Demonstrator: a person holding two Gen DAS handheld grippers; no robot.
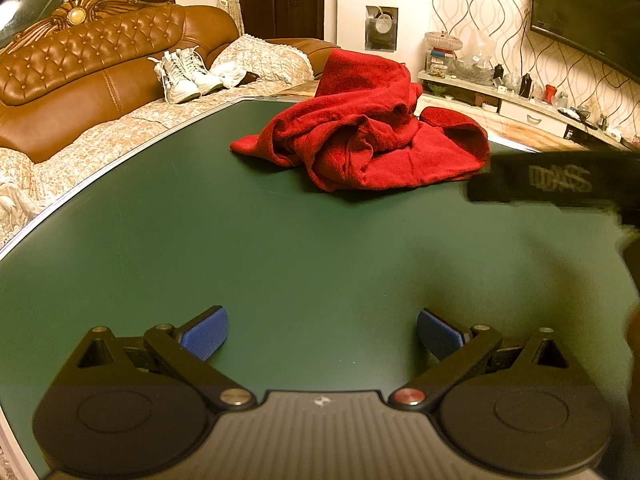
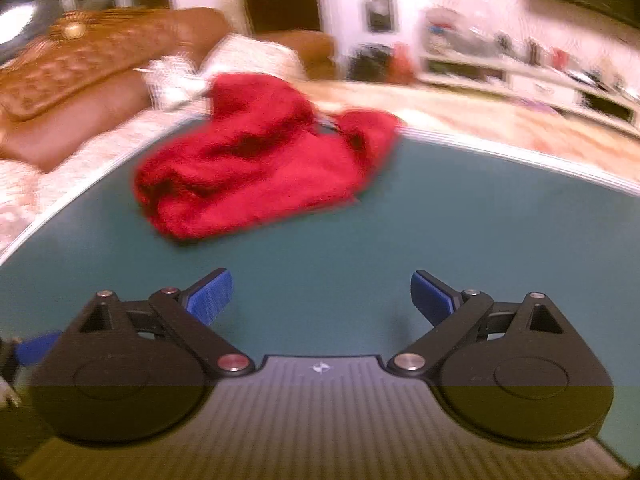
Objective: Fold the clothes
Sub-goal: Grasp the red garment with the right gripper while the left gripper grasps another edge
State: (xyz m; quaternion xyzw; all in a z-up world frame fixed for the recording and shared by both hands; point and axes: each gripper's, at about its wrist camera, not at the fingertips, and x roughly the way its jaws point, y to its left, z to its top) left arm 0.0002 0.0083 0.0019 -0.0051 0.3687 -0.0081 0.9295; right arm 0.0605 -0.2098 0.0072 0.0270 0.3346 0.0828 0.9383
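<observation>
On green table (image 1: 200, 240), crumpled red garment (image 1: 368, 136)

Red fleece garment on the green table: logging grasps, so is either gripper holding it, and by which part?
Nothing is held. The left gripper and right gripper are both open, short of the crumpled red fleece garment.

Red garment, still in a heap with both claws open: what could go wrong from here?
1. The garment lies bunched with layers overlapping, so either claw may pinch several layers and drag the whole heap rather than spread it.
2. It sits near the table's far edge; a pull that way could slide it off.
3. The right wrist view is blurred, so the right claw may misjudge its grasp point.
</observation>
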